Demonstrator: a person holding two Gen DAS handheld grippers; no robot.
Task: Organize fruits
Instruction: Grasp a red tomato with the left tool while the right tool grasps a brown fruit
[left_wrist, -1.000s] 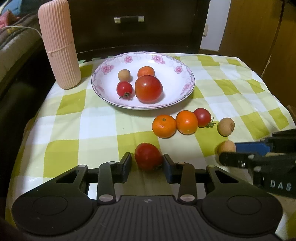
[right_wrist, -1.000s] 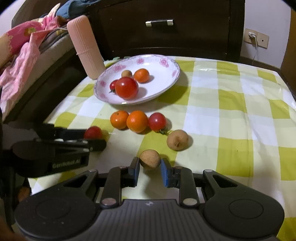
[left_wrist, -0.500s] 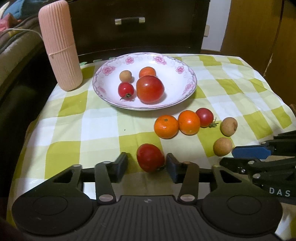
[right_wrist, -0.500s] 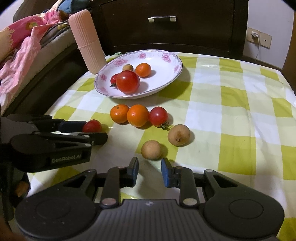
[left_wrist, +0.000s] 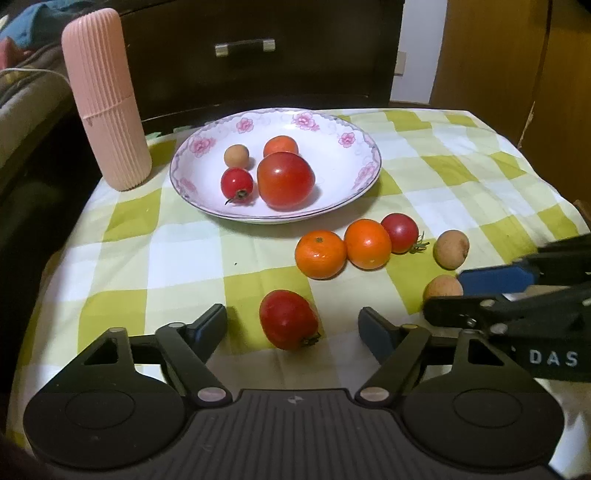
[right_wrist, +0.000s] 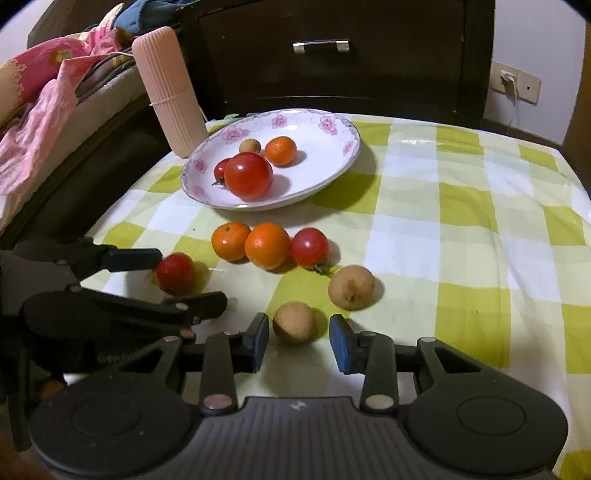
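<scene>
A white flowered plate (left_wrist: 362, 147) (right_wrist: 343, 155) holds a big tomato (left_wrist: 285, 181), a small tomato, a tangerine and a brown longan. On the checked cloth lie two tangerines (left_wrist: 320, 254) (left_wrist: 368, 243), a cherry tomato (left_wrist: 400, 232) and two longans (left_wrist: 450, 249) (left_wrist: 442, 288). My left gripper (left_wrist: 291, 325) is open around a red tomato (left_wrist: 289, 319) (right_wrist: 175, 272), not touching it. My right gripper (right_wrist: 299, 334) is open around the near longan (right_wrist: 294, 322).
A tall pink ribbed case (left_wrist: 106, 99) stands left of the plate. A dark drawer unit (left_wrist: 258, 55) is behind the table. Bedding (right_wrist: 44, 96) lies at the left. The table's edges drop off at left and right.
Both grippers have opened wide. The left one let go of the red tomato and the right one let go of the longan; both fruits rest on the cloth.
</scene>
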